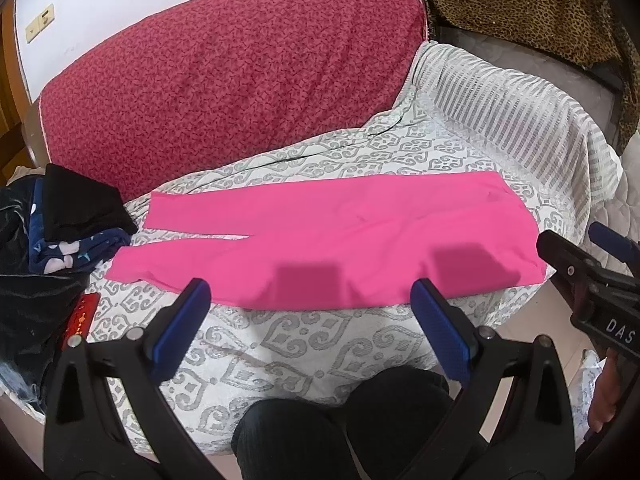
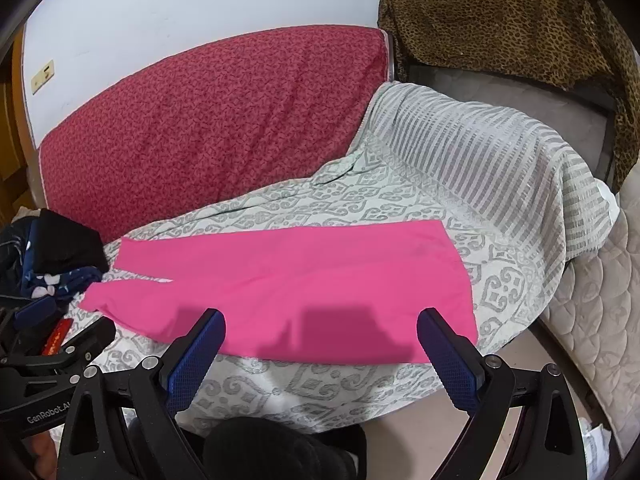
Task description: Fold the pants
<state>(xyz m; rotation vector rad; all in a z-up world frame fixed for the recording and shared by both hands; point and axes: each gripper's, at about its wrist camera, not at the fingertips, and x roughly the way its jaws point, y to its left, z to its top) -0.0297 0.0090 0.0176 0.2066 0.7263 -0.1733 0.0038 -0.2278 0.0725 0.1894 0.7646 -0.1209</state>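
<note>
Pink pants (image 1: 332, 236) spread flat on the patterned cover (image 1: 304, 344) of a sofa, waist to the right, two legs running left with a narrow slit between them, cuffs near a pile of dark clothes (image 1: 76, 224). In the right wrist view, same pants (image 2: 296, 288), same lie, near edge just ahead of the claw. Likely thin, light, soft knit: no stiffness, apt to sag and crease when lifted, apt to drag on the textured cover rather than slide. Nothing fragile. Best hold probably at the edges, waistband corner on the right and cuffs on the left, pinching both layers so the fold carries over evenly; a mid-panel pinch would likely bunch the cloth. Left gripper (image 1: 316, 300) spread wide, blue pads (image 1: 188, 320) well apart, nothing between them, hanging above the near hem, not touching as far as can be told; shadows of the pads fall on the pink cloth. Right gripper (image 2: 320, 332) likewise wide apart, empty, poised over the near edge toward the waist end. Also visible at the right edge of the left view, the right gripper again, just beside the waist corner. No fold made yet: pants at full length. Red cushion (image 1: 224, 88) behind, leopard cloth (image 1: 520, 4) at far right.
</note>
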